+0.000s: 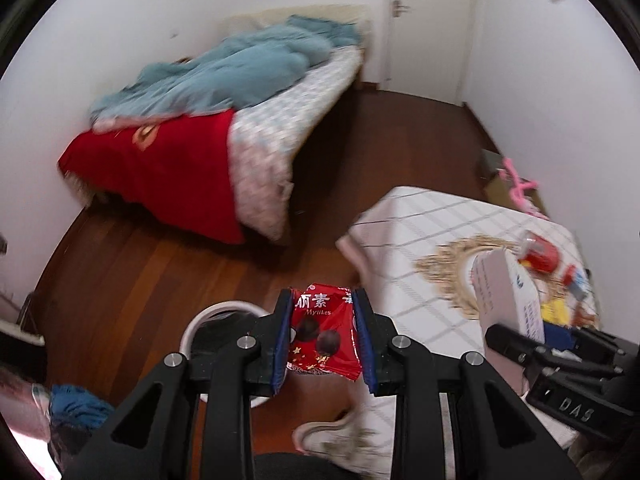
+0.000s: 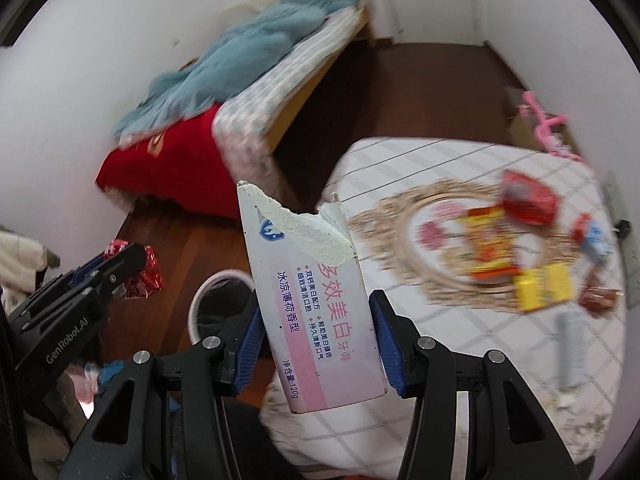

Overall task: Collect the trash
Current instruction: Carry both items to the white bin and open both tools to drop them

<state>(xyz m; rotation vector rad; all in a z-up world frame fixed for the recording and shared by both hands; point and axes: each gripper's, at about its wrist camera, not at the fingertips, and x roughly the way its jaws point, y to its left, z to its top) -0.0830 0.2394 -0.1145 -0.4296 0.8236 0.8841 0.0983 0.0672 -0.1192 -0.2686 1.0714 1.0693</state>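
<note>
My left gripper (image 1: pixel 323 334) is shut on a red snack wrapper (image 1: pixel 324 332) with dark chocolate balls printed on it. It hangs above the wooden floor, just right of a white-rimmed trash bin (image 1: pixel 224 312) lined with a dark bag. My right gripper (image 2: pixel 316 320) is shut on a torn white and pink toothpaste box (image 2: pixel 316 300), held upright near the table's left edge. The bin (image 2: pixel 218 296) lies below and left of that box. In the right wrist view the left gripper (image 2: pixel 132 268) shows at the left with the red wrapper (image 2: pixel 148 276).
A low table (image 2: pixel 400 160) with a checked cloth carries several wrappers and packets, red (image 2: pixel 528 196) and yellow (image 2: pixel 544 286). A bed (image 1: pixel 224 120) with a blue quilt and red blanket stands against the far wall. A white shoe (image 1: pixel 332 436) rests on the floor.
</note>
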